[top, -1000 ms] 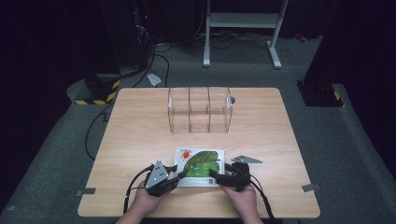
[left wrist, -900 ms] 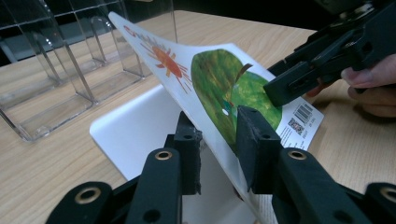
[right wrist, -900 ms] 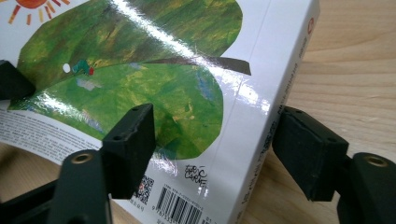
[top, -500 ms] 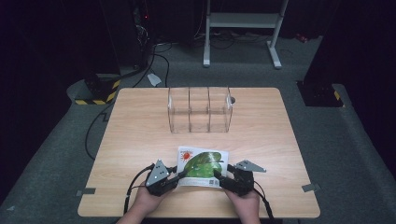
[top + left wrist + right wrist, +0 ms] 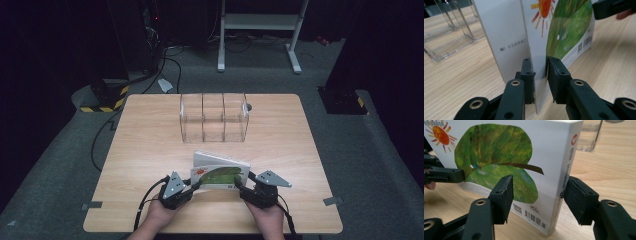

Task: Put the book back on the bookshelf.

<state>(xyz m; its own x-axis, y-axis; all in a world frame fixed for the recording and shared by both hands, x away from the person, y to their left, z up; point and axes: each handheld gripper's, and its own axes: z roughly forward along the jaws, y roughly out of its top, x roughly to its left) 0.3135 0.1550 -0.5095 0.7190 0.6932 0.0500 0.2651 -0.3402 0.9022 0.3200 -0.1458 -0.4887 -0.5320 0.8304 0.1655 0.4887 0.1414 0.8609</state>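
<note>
**Picture book held up at the near table edge**

The left hand-held gripper (image 5: 539, 72) pinches the front cover of the picture book (image 5: 220, 174). The right hand-held gripper (image 5: 537, 195) straddles its spine, jaws spread. The clear divider box (image 5: 214, 117) stands farther back on the table (image 5: 145, 145).

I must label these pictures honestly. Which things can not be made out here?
- Book spine text: blurred in the right gripper view.
- Book's far cover: faces away in the high view.
- Small grey thing behind the clear organizer: too small.
- Left gripper grip: in its own view, pinches only the front cover.
</note>
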